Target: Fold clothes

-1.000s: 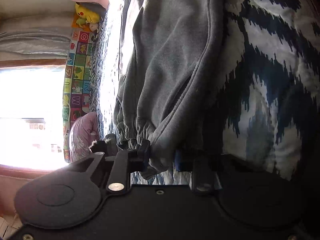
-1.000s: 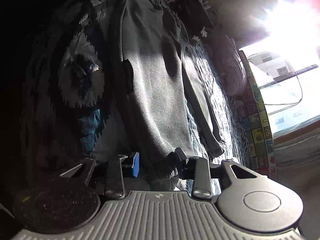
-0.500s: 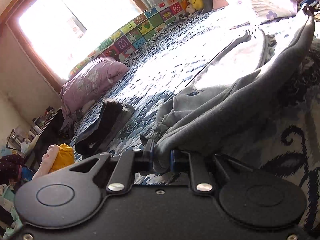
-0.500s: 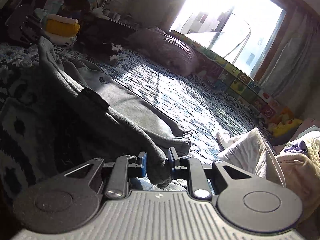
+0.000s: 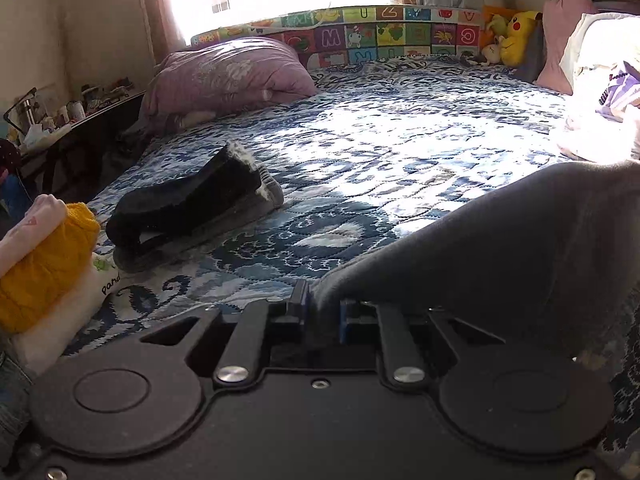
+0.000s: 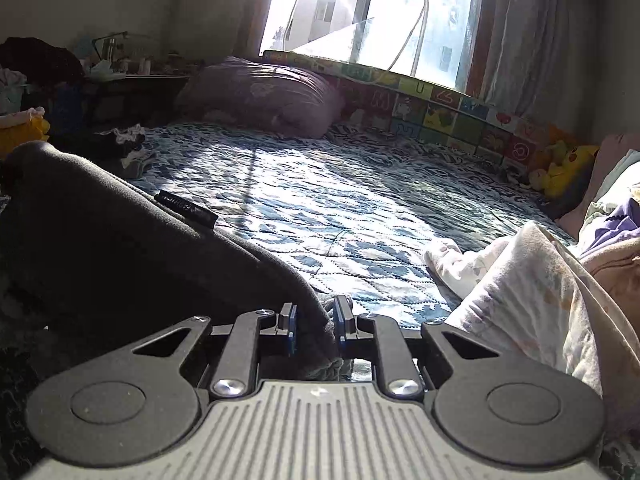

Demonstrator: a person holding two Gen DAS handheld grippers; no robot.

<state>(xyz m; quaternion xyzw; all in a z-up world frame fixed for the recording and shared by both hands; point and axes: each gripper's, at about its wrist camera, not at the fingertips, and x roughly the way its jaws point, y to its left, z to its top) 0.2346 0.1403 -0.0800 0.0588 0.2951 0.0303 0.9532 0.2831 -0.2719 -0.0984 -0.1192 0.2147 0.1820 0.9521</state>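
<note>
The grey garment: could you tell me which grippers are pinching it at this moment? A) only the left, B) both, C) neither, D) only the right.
B: the left gripper has grey garment cloth pinched between its blue pads, and the right gripper likewise clamps a bunched edge of it.

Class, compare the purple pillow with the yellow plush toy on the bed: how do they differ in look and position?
The purple pillow is large, soft and floral-patterned; the yellow plush toy is small and bright, with red cheeks. The pillow lies at the bed's far left corner, the toy at the far right corner. Both sit against the colourful alphabet mat under the window.
</note>
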